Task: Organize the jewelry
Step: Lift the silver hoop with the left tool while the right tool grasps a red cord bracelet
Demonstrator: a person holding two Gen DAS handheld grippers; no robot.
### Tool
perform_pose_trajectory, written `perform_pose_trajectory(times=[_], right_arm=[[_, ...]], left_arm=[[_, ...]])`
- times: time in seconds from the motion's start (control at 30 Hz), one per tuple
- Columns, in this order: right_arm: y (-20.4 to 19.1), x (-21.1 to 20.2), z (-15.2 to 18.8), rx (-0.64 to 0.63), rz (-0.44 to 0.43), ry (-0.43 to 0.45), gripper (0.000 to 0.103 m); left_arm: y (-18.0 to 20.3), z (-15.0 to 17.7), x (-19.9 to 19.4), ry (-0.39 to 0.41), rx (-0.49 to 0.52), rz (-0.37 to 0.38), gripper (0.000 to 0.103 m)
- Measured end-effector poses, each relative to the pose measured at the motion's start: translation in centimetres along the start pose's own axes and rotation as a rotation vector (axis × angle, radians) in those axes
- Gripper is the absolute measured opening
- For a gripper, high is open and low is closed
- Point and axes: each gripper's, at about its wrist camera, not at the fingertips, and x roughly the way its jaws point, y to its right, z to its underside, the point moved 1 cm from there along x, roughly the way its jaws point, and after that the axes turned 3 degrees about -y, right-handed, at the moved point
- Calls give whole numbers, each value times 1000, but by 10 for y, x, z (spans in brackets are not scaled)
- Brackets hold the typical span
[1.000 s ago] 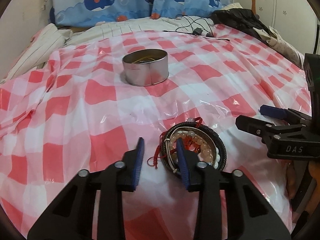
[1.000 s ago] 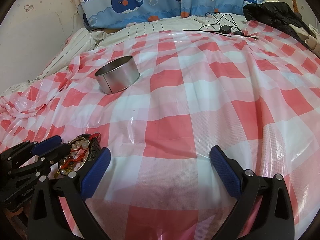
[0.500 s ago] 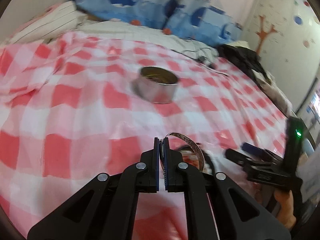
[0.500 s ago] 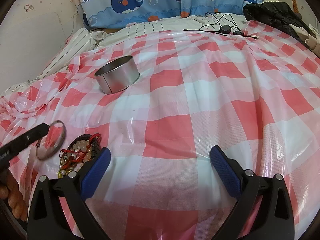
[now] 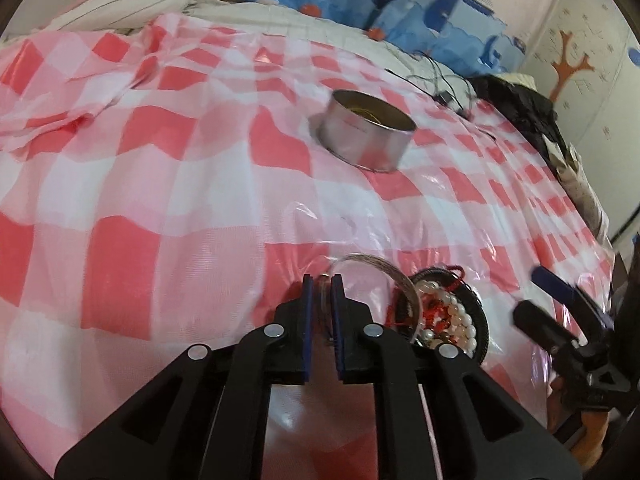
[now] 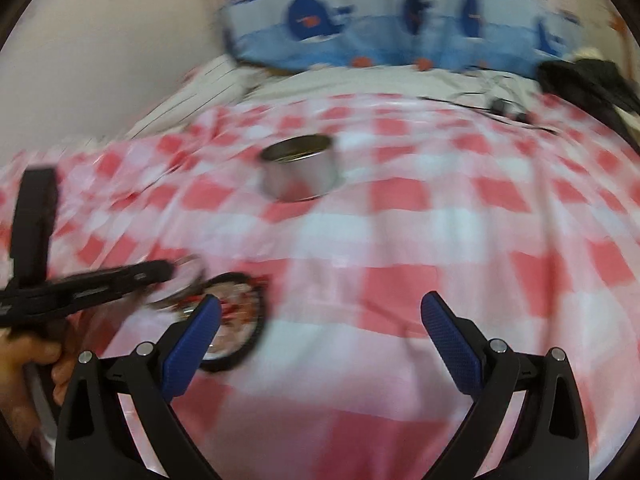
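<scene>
My left gripper (image 5: 321,280) is shut on a thin silver bangle (image 5: 394,276) and holds it above the checked cloth. Just right of it lies a pile of jewelry (image 5: 448,320): pearl beads, red cord and a dark beaded ring. A round silver tin (image 5: 368,134) stands farther back with something yellowish inside. My right gripper (image 6: 320,316) is open and empty, its left finger over the pile (image 6: 236,320). The tin (image 6: 300,174) and the left gripper holding the bangle (image 6: 188,276) show blurred in the right wrist view.
A red and white checked plastic cloth (image 5: 160,200) covers the bed. Whale-print pillows (image 5: 420,12) line the back. A black cable (image 5: 440,92) and dark clothing (image 5: 520,108) lie at the far right. Striped bedding (image 5: 132,0) sits at the back left.
My left gripper closed on the bangle, lifted it off the pile and swung left. My right gripper has now moved left toward the pile, blurring its view.
</scene>
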Motion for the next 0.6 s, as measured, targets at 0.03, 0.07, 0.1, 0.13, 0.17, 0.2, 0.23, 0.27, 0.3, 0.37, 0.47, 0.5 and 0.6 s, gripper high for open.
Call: perform_pose_trajectory(times=[0.03,0.07,0.1,0.13,0.17,0.2,0.23,0.27,0.3,0.37,0.47,0.5,0.6], right_arm=[[-4,6,-4,-10,-32,-20,95],[-6,10,-8,-12,-62,-33,95],[-7,15,-13,-12,-101,-47,94],[-7,21,-18,-3,-136,-65,87],[-7,27,-23,10,-158,-89,80],[-8,33,-25,18,-176,-116,67],[-9,42,-28,25,-191,-150,56],[-10,48,-29,31,-195,-176,50],[-11,54,-29,35,-206,-201,38],[-13,63,-28,42,-231,-236,26],[-12,63,-26,55,-263,-219,16],[-10,61,-26,70,-269,-208,15],[3,55,-26,137,-311,-159,6]], left_arm=[[4,0,-1,7,17,0,4],[6,-1,-2,18,25,-2,3],[7,-2,-3,27,23,-4,3],[5,-3,-5,43,9,-10,3],[1,-4,-7,52,-8,-13,3],[-5,-5,-8,65,-39,-17,3],[-12,-6,-9,74,-75,-17,3],[-17,-7,-10,79,-101,-15,3],[-22,-7,-10,83,-127,-12,3],[-28,-7,-8,80,-156,-6,3],[-27,-8,-2,71,-153,-12,4],[-27,-8,-1,68,-153,-12,4],[-27,-8,1,65,-155,-10,4]])
